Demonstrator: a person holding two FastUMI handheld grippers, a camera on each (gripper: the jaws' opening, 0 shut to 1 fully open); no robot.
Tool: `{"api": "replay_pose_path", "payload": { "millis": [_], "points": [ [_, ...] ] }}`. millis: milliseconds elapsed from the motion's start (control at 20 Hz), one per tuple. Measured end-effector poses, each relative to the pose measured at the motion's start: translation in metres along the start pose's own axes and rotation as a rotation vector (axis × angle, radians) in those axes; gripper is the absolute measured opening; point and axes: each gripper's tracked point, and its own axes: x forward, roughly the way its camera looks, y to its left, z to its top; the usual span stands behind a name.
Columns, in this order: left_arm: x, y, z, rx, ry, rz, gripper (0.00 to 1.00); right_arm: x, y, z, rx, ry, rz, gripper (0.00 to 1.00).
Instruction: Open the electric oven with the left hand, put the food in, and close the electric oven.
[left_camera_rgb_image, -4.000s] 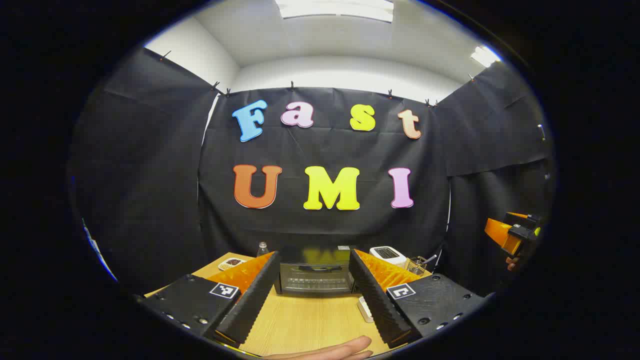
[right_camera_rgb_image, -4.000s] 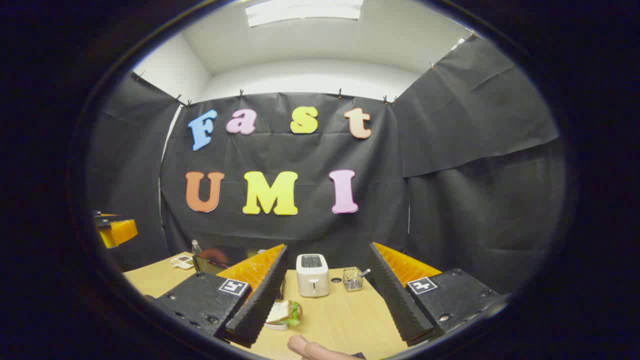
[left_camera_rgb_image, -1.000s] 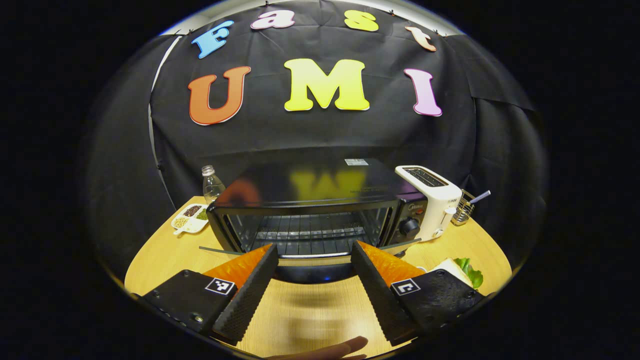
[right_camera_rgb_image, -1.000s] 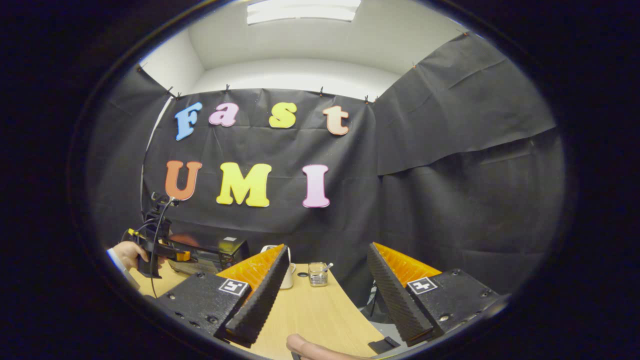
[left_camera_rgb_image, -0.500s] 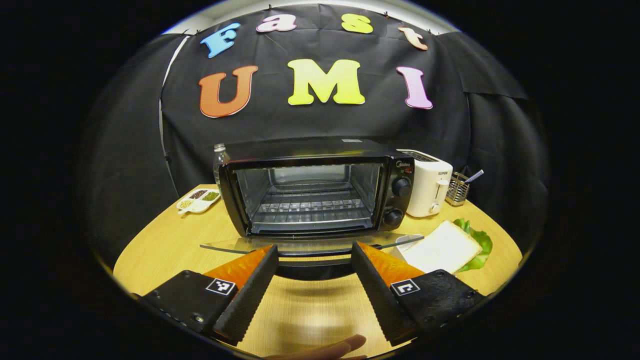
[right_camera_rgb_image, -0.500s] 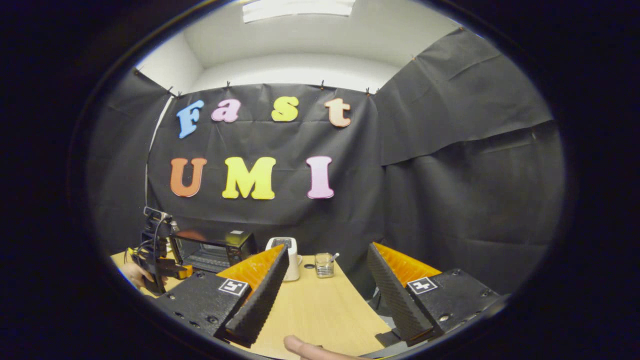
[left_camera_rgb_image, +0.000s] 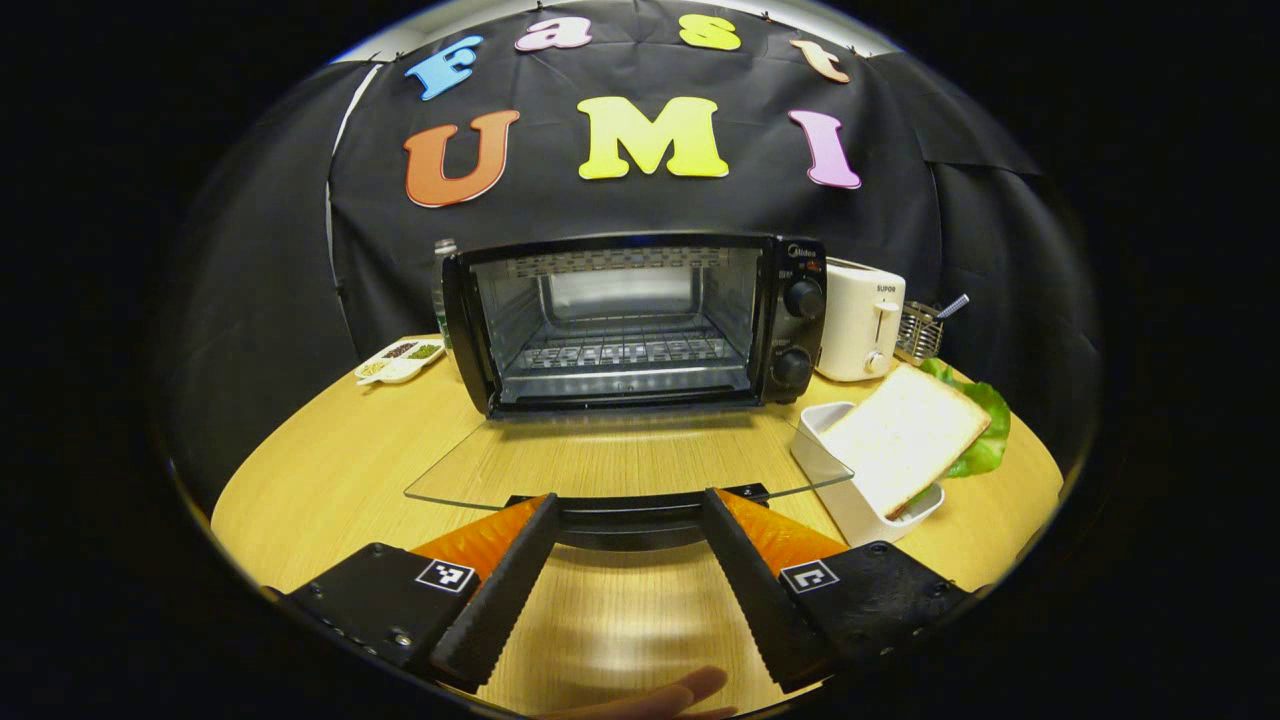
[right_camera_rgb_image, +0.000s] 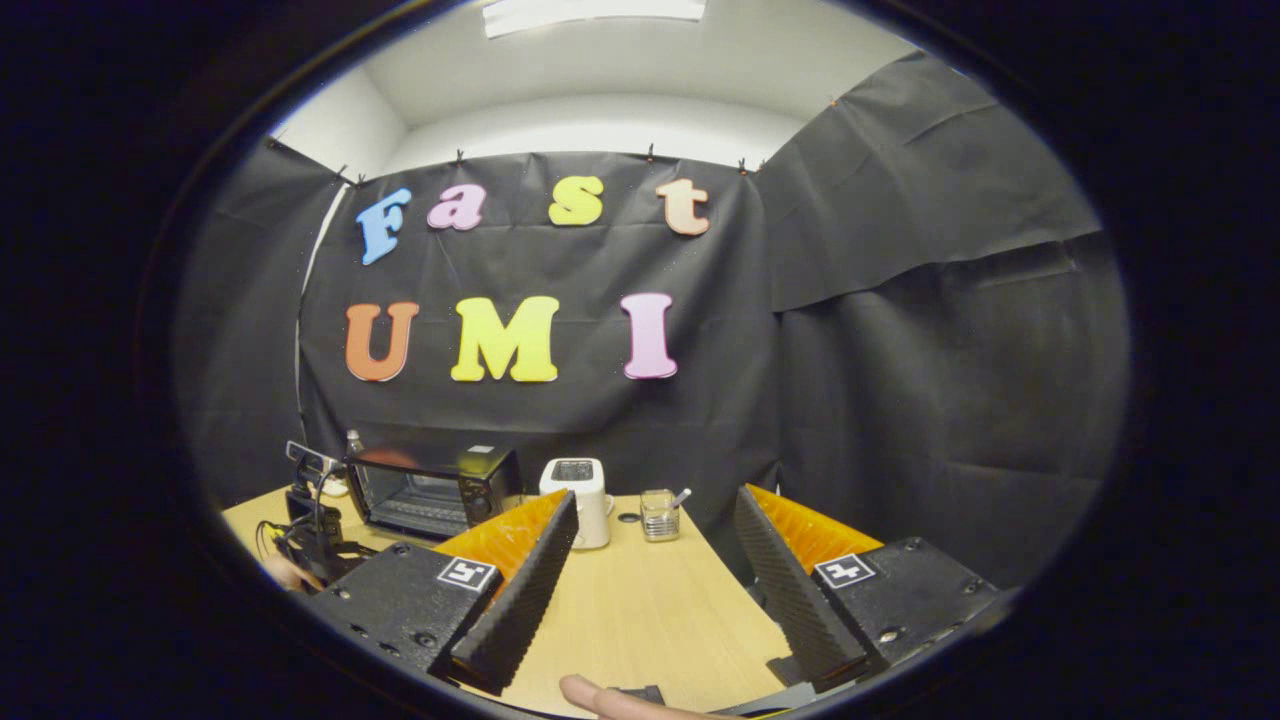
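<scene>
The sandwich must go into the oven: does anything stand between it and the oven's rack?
Nothing visible does. The oven is open, its glass door folded down flat in front, and the rack looks bare. The sandwich leans in a white tray beside the door's right edge, so it must pass over the door.

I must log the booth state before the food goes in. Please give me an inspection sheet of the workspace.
Surface: wooden table, bare in front.
Job's things: electric oven, glass door folded down flat; sandwich in white tray, right of door.
Clutter: toaster, wire basket, bottle, snack dish.
Grippers: left gripper open at door handle; right gripper open, holding nothing.
Cables: on left gripper.
Surroundings: black cloth wall.
</scene>
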Motion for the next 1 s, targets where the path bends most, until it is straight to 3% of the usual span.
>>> {"api": "replay_pose_path", "payload": {
  "millis": [50, 100, 200, 250, 300, 350, 400, 450, 500, 550, 600, 650, 700, 800, 850, 900, 950, 1000],
  "points": [
    [0.003, -0.004, -0.009, 0.016, 0.007, -0.002, 0.94, 0.002, 0.002, -0.001, -0.001, 0.003, 0.001, 1.00],
    [0.006, -0.006, -0.017, 0.038, 0.021, -0.002, 0.94, 0.004, 0.005, -0.003, -0.007, 0.007, 0.004, 0.90],
    [0.005, -0.005, -0.016, 0.054, -0.003, 0.000, 0.94, 0.010, 0.010, -0.009, -0.020, 0.023, 0.004, 0.90],
    [0.004, -0.005, -0.015, 0.051, -0.011, 0.000, 1.00, 0.015, 0.013, -0.012, -0.022, 0.030, 0.009, 1.00],
    [0.004, -0.005, -0.015, 0.047, -0.019, 0.000, 0.94, 0.020, 0.017, -0.016, -0.022, 0.042, 0.015, 0.90],
    [0.002, -0.007, -0.011, 0.046, -0.040, -0.004, 1.00, 0.027, 0.021, -0.021, -0.024, 0.062, 0.023, 0.90],
    [-0.003, -0.007, -0.007, 0.048, -0.058, -0.006, 0.95, 0.034, 0.026, -0.027, -0.029, 0.085, 0.035, 1.00],
    [-0.010, -0.007, -0.002, 0.046, -0.080, -0.003, 0.95, 0.042, 0.029, -0.030, -0.034, 0.105, 0.042, 1.00],
    [-0.017, -0.008, 0.005, 0.043, -0.109, -0.004, 0.96, 0.051, 0.031, -0.033, -0.037, 0.122, 0.048, 0.91],
    [-0.028, -0.008, 0.015, 0.035, -0.139, -0.006, 0.96, 0.060, 0.034, -0.035, -0.042, 0.140, 0.054, 1.00],
    [-0.039, -0.008, 0.026, 0.029, -0.167, -0.012, 0.96, 0.071, 0.038, -0.039, -0.047, 0.166, 0.066, 0.90],
    [-0.051, -0.010, 0.039, 0.024, -0.199, -0.019, 0.96, 0.080, 0.045, -0.041, -0.053, 0.193, 0.093, 0.90],
    [-0.065, -0.010, 0.055, 0.026, -0.240, -0.022, 0.96, 0.089, 0.056, -0.045, -0.056, 0.225, 0.130, 1.00],
    [-0.089, -0.005, 0.083, 0.034, -0.315, -0.010, 0.96, 0.107, 0.067, -0.054, -0.062, 0.292, 0.191, 1.00],
    [-0.101, 0.000, 0.097, 0.031, -0.345, 0.003, 0.96, 0.117, 0.071, -0.057, -0.066, 0.322, 0.212, 0.91],
    [-0.112, 0.004, 0.110, 0.025, -0.373, 0.014, 0.96, 0.126, 0.076, -0.062, -0.072, 0.352, 0.235, 1.00],
    [-0.121, 0.007, 0.123, 0.013, -0.398, 0.020, 0.96, 0.134, 0.082, -0.067, -0.072, 0.380, 0.263, 0.91],
    [-0.131, 0.010, 0.133, -0.002, -0.412, 0.022, 0.95, 0.142, 0.088, -0.076, -0.065, 0.415, 0.290, 1.00]
  ]
}}
